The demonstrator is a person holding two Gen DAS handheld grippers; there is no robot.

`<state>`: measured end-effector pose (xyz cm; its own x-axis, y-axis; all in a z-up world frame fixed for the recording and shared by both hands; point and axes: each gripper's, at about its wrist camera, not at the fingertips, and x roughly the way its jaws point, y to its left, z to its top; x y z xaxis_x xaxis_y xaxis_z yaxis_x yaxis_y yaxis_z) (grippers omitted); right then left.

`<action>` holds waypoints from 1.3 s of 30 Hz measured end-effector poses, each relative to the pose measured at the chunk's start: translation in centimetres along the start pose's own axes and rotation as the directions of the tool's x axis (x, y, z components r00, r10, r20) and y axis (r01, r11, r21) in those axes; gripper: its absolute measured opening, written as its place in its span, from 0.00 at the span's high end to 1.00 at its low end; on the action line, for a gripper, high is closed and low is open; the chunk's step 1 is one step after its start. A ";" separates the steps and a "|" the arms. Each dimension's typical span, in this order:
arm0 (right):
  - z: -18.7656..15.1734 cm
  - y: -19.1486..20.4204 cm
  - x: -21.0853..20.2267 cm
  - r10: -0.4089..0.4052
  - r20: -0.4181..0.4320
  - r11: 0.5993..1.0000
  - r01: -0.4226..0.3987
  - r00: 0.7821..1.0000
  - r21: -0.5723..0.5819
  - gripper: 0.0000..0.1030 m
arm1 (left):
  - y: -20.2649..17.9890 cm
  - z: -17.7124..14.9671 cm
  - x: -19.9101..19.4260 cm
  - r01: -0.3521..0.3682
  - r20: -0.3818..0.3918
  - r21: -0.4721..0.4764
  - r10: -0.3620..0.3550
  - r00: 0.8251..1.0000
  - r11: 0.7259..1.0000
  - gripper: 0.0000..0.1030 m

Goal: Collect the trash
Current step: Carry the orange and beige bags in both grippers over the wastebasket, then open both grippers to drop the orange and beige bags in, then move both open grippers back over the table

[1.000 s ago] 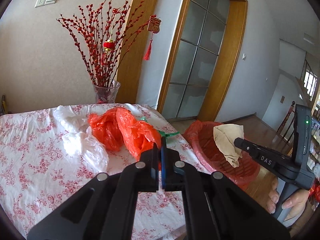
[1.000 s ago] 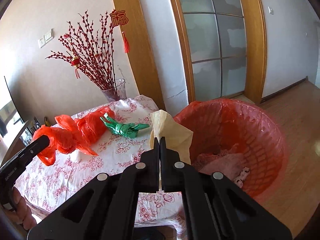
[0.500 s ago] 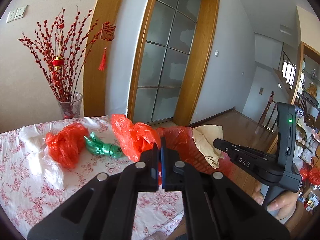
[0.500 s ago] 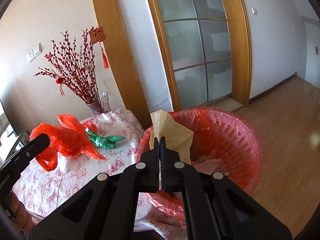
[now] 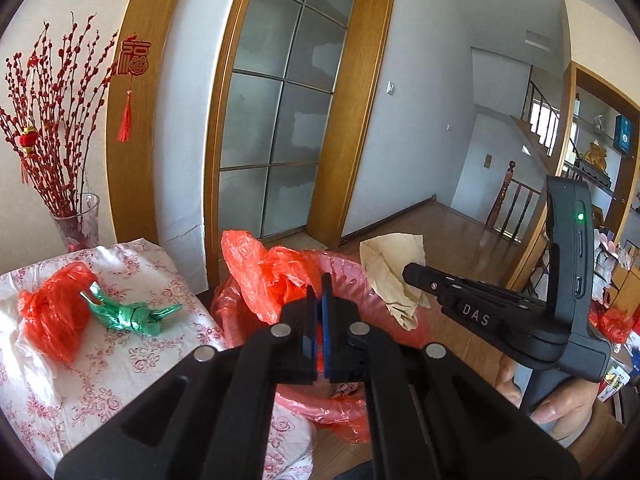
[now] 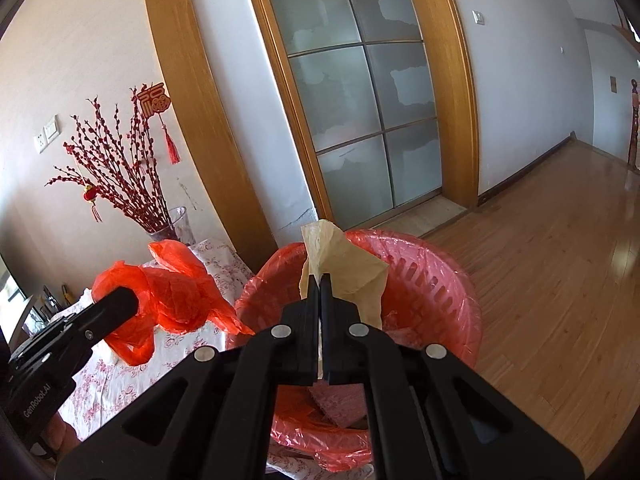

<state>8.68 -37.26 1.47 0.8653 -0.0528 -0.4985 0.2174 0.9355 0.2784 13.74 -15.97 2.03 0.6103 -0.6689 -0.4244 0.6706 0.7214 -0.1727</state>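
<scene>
1. The left gripper is pressed together on a crumpled orange plastic bag, held up over the near rim so it can fall inside and not onto the cloth.
2. The right gripper pinches a beige paper scrap by its lower edge; the sheet stands above the fingers, directly over the opening, ready for release.
3. Below both sits the pink basket, lined with a red bag folded over the rim to catch loose waste. Some trash already lies at its bottom.
4. The basket stands just beside the table, likely to keep each carry short.
5. On the floral cloth remain another orange bag and a green wrapper, touching each other, not yet collected.
</scene>
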 end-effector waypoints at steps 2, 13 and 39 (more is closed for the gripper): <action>0.2 -0.5 0.1 -0.002 0.001 1.000 0.002 1.000 0.007 0.99 | -0.1 0.0 0.8 0.004 -0.011 0.004 -0.004 1.000 1.000 0.97; 1.2 -1.9 1.2 0.002 0.008 1.000 -0.003 1.000 0.029 0.99 | -1.0 -0.9 4.9 0.028 -0.068 0.008 -0.027 0.997 1.000 0.97; -1.3 1.0 3.0 0.017 -0.072 1.000 -0.018 0.997 -0.013 0.61 | 8.4 -5.3 -2.3 -0.370 -0.126 -0.111 0.356 0.926 0.923 0.42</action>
<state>10.91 -36.02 -0.81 0.8339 -0.0119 -0.5518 0.1965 0.9407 0.2766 15.72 -7.42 -3.19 0.7507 -0.3401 -0.5663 0.3463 0.9327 -0.1010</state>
